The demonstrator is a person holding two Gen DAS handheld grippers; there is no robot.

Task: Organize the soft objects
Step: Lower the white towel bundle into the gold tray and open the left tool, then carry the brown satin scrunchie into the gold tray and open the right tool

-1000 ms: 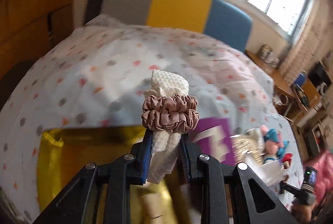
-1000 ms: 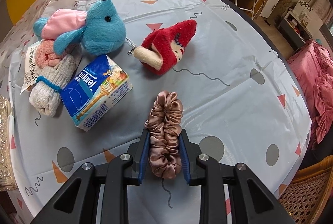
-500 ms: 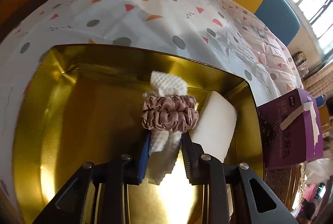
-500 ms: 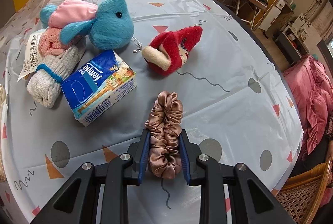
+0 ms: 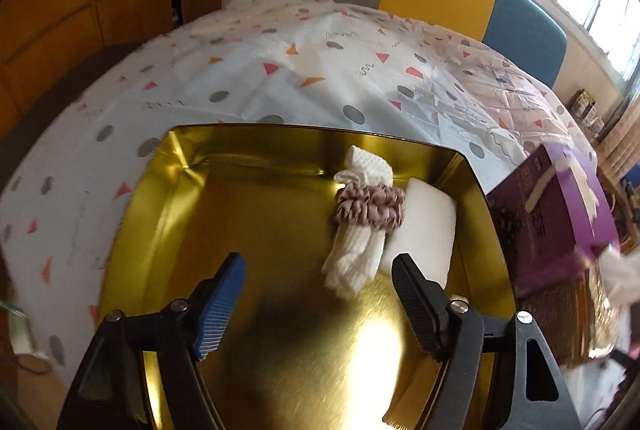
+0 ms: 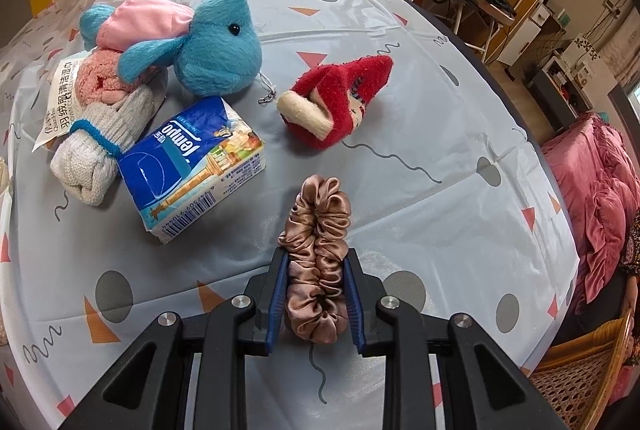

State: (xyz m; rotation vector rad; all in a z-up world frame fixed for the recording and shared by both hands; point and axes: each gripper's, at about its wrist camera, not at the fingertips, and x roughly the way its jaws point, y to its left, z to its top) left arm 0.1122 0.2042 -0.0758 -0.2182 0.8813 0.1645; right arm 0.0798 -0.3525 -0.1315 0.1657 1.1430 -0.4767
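The surface [image 6: 420, 78], under a pale cloth printed with grey dots, orange and red triangles and squiggles, carries all items. On its left part stands a gold tin tray [image 5: 160, 198]. A purple box [image 5: 560, 214] sits just right of the tray; its writing is too blurred to read.

Inside the tray, at the far right, lies a white block [image 5: 424, 226]. Touching its left side lies a rolled white sock bundle [image 5: 356, 254] bound by a dusty-pink scrunchie [image 5: 370, 206]. The left gripper [image 5: 318, 266] hovers near the bundle; its jaws have just been opening and stand wide, holding nothing.

In the right wrist view, a blue plush toy [image 6: 212, 46] lies far left, with a grey sock roll [image 6: 104, 146] beside a packet bearing Chinese characters. A blue tissue pack [image 6: 192, 166] reads "Tempo". A red slipper-shaped plush [image 6: 340, 102] lies to the right. The right gripper [image 6: 316, 294] has its jaws narrow, clamped on a brown satin scrunchie [image 6: 316, 238] at the near edge.
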